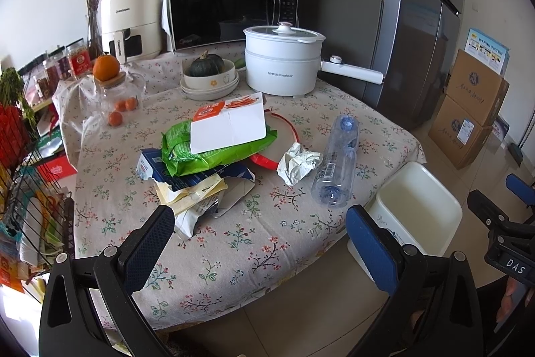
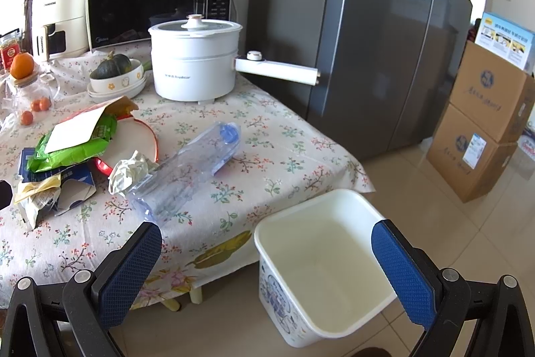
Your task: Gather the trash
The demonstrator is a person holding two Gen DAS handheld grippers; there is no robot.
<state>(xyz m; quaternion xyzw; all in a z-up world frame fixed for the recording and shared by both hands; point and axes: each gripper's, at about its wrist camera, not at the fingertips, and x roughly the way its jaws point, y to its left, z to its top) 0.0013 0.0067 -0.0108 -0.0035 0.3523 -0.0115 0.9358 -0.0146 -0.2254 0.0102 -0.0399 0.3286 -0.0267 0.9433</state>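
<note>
Holding: we grip nothing, left gripper [image 1: 260,230] and right gripper [image 2: 267,256] both spread wide.
Landmark: white bin [image 2: 321,270], on floor beside table [image 1: 234,243].
Bottle [image 1: 336,156]: lying on table, near bin.
Crumpled paper [image 1: 297,161]: touching bottle, far side from bin.
Wrapper pile [image 1: 207,156]: beyond paper from bin.

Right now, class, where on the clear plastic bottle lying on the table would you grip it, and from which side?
Probably grip the bottle across its middle from above, fingers astride its width. It lies flat on its side, so the round body is free on both flanks, and the right claw is open nearby. The crumpled paper touches its near end, so avoid that.
</note>
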